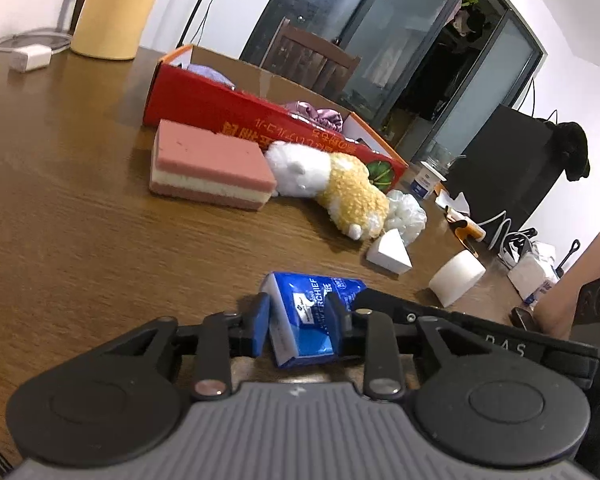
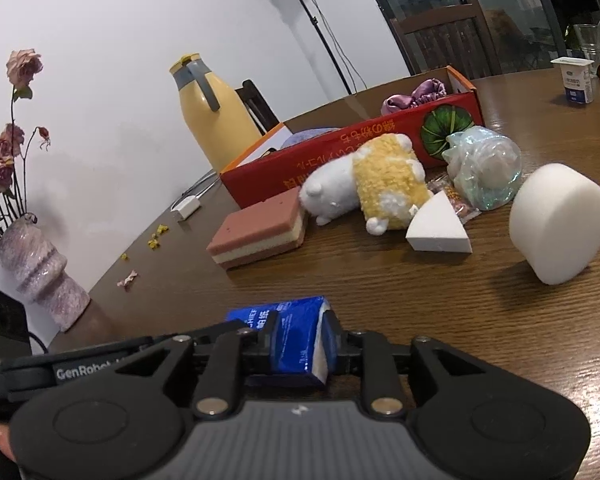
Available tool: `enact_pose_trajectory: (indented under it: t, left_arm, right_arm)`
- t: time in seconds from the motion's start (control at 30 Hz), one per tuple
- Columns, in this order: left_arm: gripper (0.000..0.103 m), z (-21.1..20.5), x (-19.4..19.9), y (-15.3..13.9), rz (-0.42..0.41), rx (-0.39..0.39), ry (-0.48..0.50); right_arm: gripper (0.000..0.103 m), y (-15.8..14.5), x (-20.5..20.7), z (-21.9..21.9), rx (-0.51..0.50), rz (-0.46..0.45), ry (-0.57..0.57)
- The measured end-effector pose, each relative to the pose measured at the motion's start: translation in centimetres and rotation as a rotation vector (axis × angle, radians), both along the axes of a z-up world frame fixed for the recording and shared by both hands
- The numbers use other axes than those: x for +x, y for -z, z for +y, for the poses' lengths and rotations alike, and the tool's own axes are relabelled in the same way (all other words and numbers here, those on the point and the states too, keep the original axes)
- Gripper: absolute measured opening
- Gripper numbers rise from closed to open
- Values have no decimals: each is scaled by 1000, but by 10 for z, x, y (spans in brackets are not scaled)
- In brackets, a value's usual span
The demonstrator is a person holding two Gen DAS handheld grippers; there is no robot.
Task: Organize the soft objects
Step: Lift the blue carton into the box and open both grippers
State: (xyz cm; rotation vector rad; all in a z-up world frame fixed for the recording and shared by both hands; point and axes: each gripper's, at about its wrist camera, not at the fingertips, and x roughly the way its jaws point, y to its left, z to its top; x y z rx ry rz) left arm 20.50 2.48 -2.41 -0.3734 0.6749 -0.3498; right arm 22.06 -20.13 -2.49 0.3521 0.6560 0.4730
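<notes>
Both grippers grip one blue tissue pack (image 1: 308, 316), low over the table (image 1: 80, 220), on the near side of the red box (image 1: 228, 114). Left gripper (image 1: 300, 320): jaws closed partway, pinching the pack's sides. Right gripper (image 2: 302, 344): the same, on its end.

Risks: the pack is soft, so uneven pull between the two may twist or tear the wrapper. On the way to the red box it may catch the plush toy (image 2: 364, 184) or pink sponge (image 2: 256, 232) lying against the box's front wall.

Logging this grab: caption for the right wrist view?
Right hand-held gripper clamps blue tissue pack before sponge, plush toy, red box.
</notes>
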Motion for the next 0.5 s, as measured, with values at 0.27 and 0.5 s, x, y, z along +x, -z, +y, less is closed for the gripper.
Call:
enact_pose_trajectory:
  t: [0.27,0.5]
  left_arm:
    - [27,-2,76,-78,-194,14,-11]
    - [27,18,266,-110,-49,-68,-45]
  right_arm:
    - [14,-68,58,7,-47,-183,7]
    - [14,-119,246,19,-90,-166,0]
